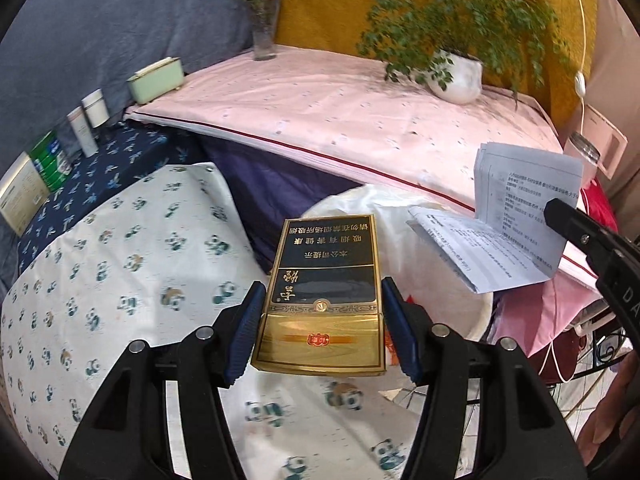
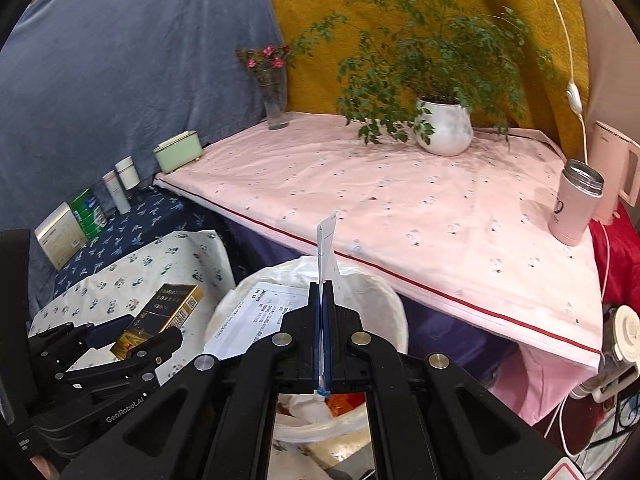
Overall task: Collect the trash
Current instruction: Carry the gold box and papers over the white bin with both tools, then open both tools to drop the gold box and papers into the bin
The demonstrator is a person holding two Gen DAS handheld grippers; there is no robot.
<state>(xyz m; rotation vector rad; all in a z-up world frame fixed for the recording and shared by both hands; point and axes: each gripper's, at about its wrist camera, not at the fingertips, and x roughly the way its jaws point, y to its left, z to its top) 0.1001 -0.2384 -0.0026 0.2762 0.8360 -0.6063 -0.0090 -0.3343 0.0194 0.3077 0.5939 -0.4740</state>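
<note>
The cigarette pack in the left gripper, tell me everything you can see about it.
The cigarette pack is a flat rectangular box that looks like glossy card, with a gold lid end and a black body with gold Chinese lettering; the right wrist view shows a code on one side. It looks closed and undented. The left gripper clamps its narrow sides, holding it beside the bag-lined bin, over panda-print cloth.

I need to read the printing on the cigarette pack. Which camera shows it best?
Left wrist: the cigarette pack sits face-on, close, held in the left tongs. The right wrist view shows it small, angled, partly hidden.
</note>
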